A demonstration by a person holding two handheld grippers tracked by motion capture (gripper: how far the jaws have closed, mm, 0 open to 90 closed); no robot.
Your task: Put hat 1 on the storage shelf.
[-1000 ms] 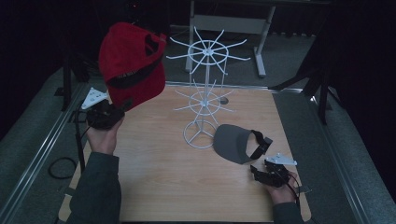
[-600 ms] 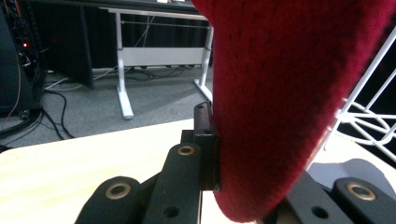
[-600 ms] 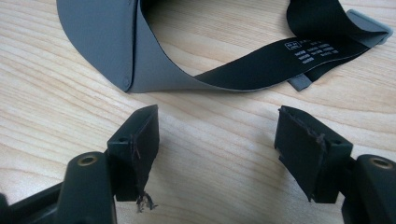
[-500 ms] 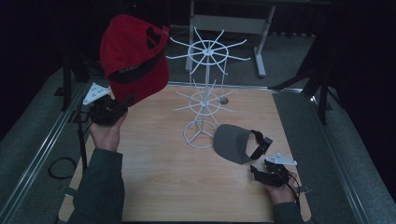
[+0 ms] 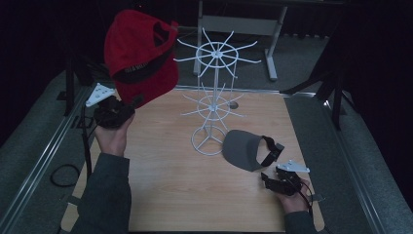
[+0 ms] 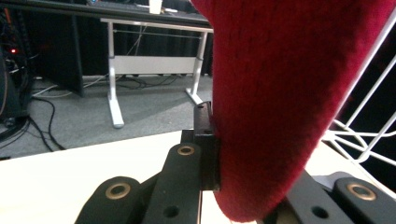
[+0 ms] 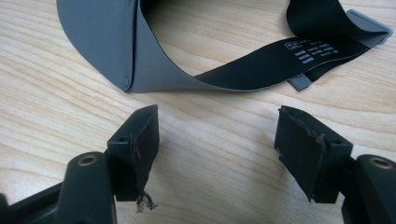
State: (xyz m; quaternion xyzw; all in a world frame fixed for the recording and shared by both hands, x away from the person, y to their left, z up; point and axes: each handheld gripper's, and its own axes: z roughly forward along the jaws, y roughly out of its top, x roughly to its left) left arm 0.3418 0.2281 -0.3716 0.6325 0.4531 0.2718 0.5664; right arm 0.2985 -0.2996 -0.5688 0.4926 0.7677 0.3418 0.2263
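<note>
Nearest, the right gripper [image 5: 271, 178] is held low over the wooden table [image 5: 165, 195] with jaws spread, just short of one grey visor [image 7: 105, 44], brim pointing left; its strap print is too small to read. Farther off, one red cap [image 5: 139, 53] is pinched in the left gripper [image 5: 130, 105] and raised beside one white wire rack [image 5: 214, 97]; its band lettering is unreadable.

A red cap [image 5: 139, 53] is held raised above the left side of the wooden table [image 5: 165, 185], its brim pinched between the jaws of the left gripper [image 5: 129, 105]; a dark band is seen across its underside. A white wire rack [image 5: 214, 97] is stood upright at the table's centre. A grey visor [image 5: 243, 148] with a black strap [image 7: 280, 58] is laid flat just beside the rack's base.
</note>
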